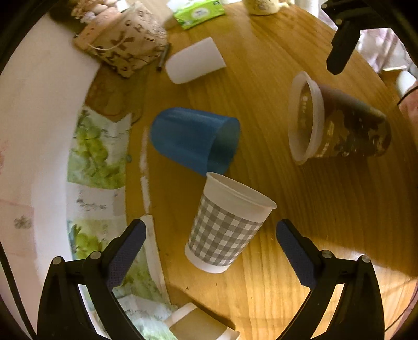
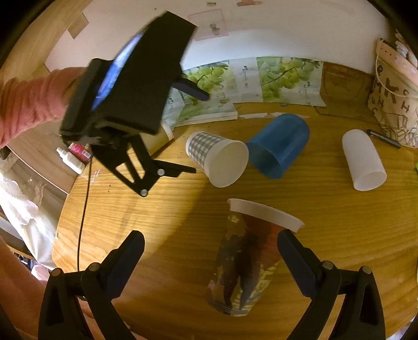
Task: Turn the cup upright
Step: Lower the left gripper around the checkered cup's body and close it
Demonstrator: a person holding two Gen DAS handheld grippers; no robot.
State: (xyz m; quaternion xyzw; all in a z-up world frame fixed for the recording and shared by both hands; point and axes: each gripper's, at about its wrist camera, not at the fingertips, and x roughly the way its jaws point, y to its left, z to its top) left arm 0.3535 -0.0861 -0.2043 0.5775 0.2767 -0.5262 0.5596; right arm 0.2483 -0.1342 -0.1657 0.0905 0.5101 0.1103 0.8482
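Several cups lie on their sides on the wooden table (image 1: 326, 222). A grey-checked paper cup (image 1: 224, 225) lies between my open left gripper's (image 1: 211, 251) fingers, untouched; it also shows in the right wrist view (image 2: 216, 159). A blue plastic cup (image 1: 193, 140) lies just beyond it, also in the right wrist view (image 2: 279, 145). A dark printed paper cup (image 2: 248, 264) lies between my open right gripper's (image 2: 210, 261) fingers, untouched; it shows in the left wrist view (image 1: 339, 123). A translucent white cup (image 1: 194, 61) lies further off, also in the right wrist view (image 2: 363, 160).
Grape-print papers (image 2: 261, 78) lie against the white wall. A printed cloth bag (image 1: 122, 44), a pen (image 1: 163, 56), a green tissue pack (image 1: 198, 11) and a mug (image 1: 261, 6) sit at the far side. Another paper cup (image 1: 201, 327) lies near the left gripper. Small bottles (image 2: 74, 155) sit off-table.
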